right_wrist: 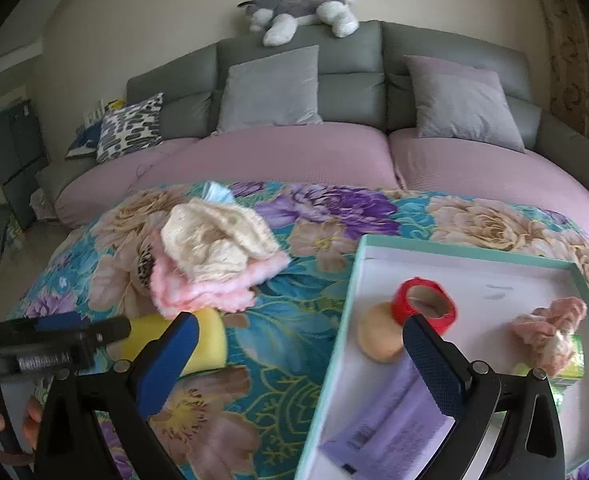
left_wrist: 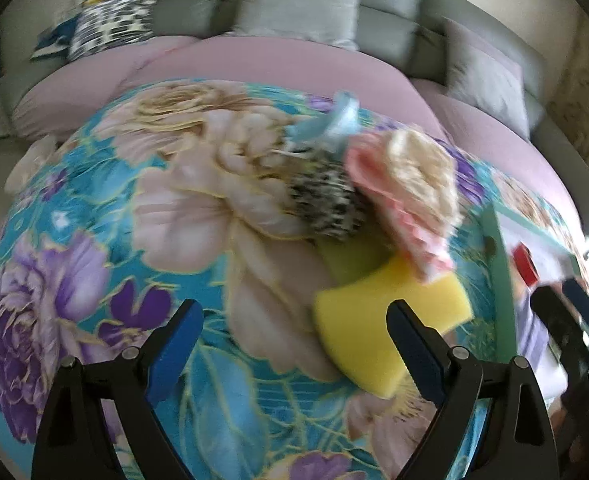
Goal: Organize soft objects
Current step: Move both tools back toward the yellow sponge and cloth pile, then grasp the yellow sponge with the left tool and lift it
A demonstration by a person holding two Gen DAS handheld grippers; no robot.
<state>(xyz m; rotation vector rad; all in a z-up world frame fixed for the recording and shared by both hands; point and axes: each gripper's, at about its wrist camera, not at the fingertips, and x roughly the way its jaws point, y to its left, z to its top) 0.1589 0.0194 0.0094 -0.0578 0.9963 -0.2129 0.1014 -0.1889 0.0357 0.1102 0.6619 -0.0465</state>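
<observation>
Holding both grippers over the bed, I see my left gripper [left_wrist: 294, 320] with its fingers spread wide and nothing between them, hanging above the flowered blanket [left_wrist: 94, 240]. My right gripper [right_wrist: 300, 336] is also spread wide and empty, its left finger over the blanket and its right finger over the box [right_wrist: 474, 254].

Just ahead of the left fingers a yellow sponge [left_wrist: 390, 312] lies on the blanket; the left view is blurred, so its edges are soft. A pink cloth [right_wrist: 210, 292] lies partly on the sponge's far end, with a cream knitted cloth [right_wrist: 218, 240] lying on top of it. A black-and-white speckled item [left_wrist: 330, 204] lies touching the pink cloth on its left, and a light blue piece [left_wrist: 334, 120] shows just beyond the pile.

To the right of the pile sits the teal-rimmed box with a white floor. Inside it I see a purple packet [right_wrist: 390, 420] nearest me, a peach egg-shaped sponge [right_wrist: 378, 336] touching a red roll of tape [right_wrist: 422, 300], and a pink scrunchie [right_wrist: 550, 328] near the right wall beside something green [right_wrist: 574, 360].

Farther off, a pink sheet [right_wrist: 294, 152] covers the mattress, grey pillows [right_wrist: 270, 88] lean on the grey headboard [right_wrist: 434, 44], a patterned pillow [right_wrist: 130, 126] sits at the left, and a plush dog [right_wrist: 302, 10] lies on top.
</observation>
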